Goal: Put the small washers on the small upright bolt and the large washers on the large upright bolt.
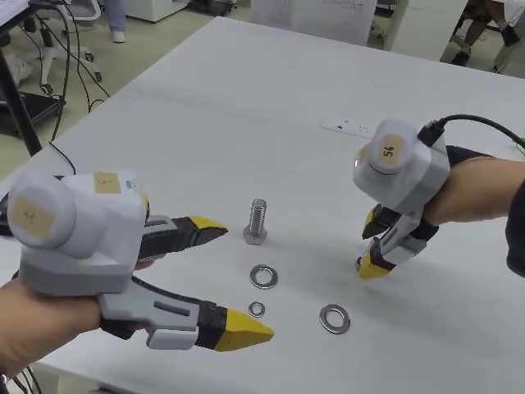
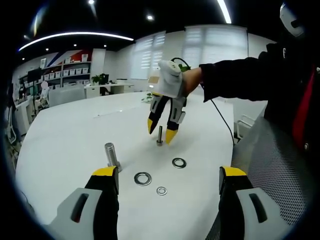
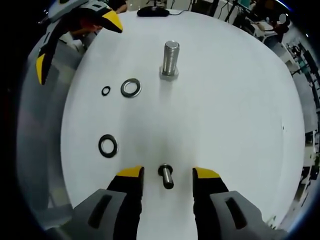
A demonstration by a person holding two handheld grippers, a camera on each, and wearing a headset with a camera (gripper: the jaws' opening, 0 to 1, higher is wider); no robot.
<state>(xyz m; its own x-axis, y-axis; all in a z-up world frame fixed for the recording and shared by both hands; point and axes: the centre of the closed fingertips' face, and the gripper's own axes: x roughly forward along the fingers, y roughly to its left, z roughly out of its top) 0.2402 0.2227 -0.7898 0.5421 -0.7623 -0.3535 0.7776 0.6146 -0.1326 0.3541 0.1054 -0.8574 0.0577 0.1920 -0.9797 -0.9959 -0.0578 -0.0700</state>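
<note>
The large upright bolt point(image 1: 257, 222) stands mid-table. In front of it lie a large washer point(image 1: 263, 276), a small washer point(image 1: 257, 309) and a second large washer point(image 1: 335, 318). My left gripper point(image 1: 230, 279) is open at the near left, its jaws spread wide with nothing between them. My right gripper point(image 1: 371, 245) points down at the right. In the right gripper view it point(image 3: 168, 173) is open, with the small upright bolt point(image 3: 166, 176) standing between its jaws and a gap on each side. The left gripper view also has the small bolt point(image 2: 159, 136) between those jaws.
The white table point(image 1: 246, 123) is bare behind the bolts. A small label point(image 1: 349, 128) lies at the far right. Chairs, cables and a black stand point(image 1: 25, 115) are on the floor to the left. A person's dark sleeve point(image 2: 240, 75) reaches in from the right.
</note>
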